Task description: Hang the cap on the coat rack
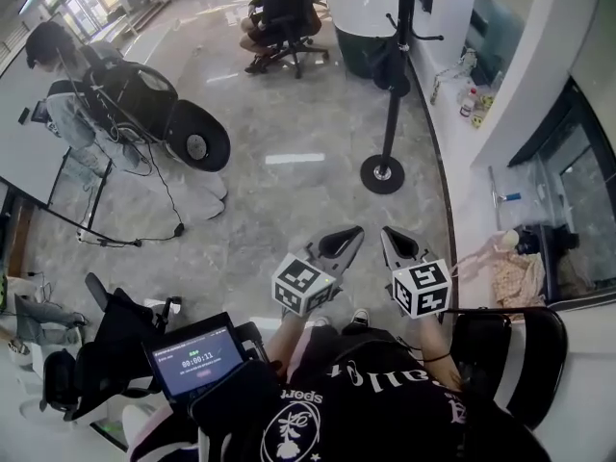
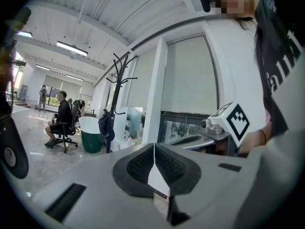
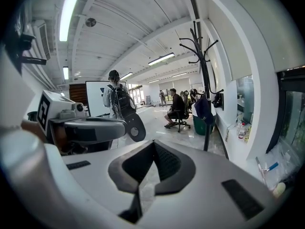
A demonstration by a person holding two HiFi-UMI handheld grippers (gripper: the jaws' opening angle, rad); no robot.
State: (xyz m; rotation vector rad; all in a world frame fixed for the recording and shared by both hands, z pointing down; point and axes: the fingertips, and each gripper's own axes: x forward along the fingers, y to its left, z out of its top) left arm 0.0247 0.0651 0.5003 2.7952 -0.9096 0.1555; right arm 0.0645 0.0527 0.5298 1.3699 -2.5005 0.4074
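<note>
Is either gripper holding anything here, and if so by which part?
Nothing is held: the left gripper and the right gripper are both shut, with nothing between their jaws.

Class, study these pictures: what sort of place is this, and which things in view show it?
Probably an open-plan office or workshop hall. A wheeled office chair stands on a wide polished floor, there is a large whiteboard, and long strip lights run overhead.

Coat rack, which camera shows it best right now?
The right gripper view: the coat rack stands tall there, with its hooks and most of its pole clear. The left gripper view shows it smaller and darker. The head view looks down on its pole and round base, with the hooks hard to see.
</note>
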